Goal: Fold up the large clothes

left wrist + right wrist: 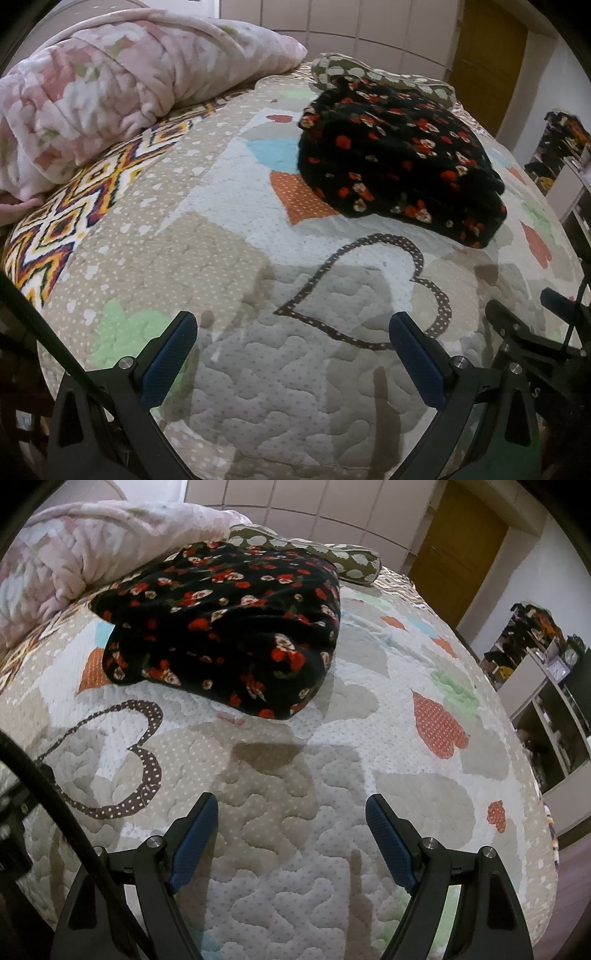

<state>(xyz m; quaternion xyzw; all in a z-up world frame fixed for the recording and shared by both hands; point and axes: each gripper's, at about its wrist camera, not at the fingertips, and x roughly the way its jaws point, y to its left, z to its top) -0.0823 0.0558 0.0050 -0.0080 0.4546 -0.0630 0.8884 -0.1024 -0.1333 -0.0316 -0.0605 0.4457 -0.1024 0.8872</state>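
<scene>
Quilted bedding with hearts and dots covers the bed (229, 229) that fills both views, with a pale panelled wardrobe (332, 22) and a brown door (458, 550) behind it at 12 to 1 o'clock. On the quilt lies the black floral garment (399, 162), folded into a thick bundle; it sits at about 1 o'clock in the left wrist view and at 11 o'clock in the right wrist view. Just behind it rests an olive pillow (347, 559) with pale spots, and a pink fleece blanket (122, 85) is heaped at 10 o'clock. Both grippers hover over bare quilt, well short of the garment. The left gripper (293, 330) has its blue-padded fingers spread wide apart with nothing between them, and the right gripper (291, 812) likewise. Cluttered shelves (546, 686) stand at 3 o'clock.
</scene>
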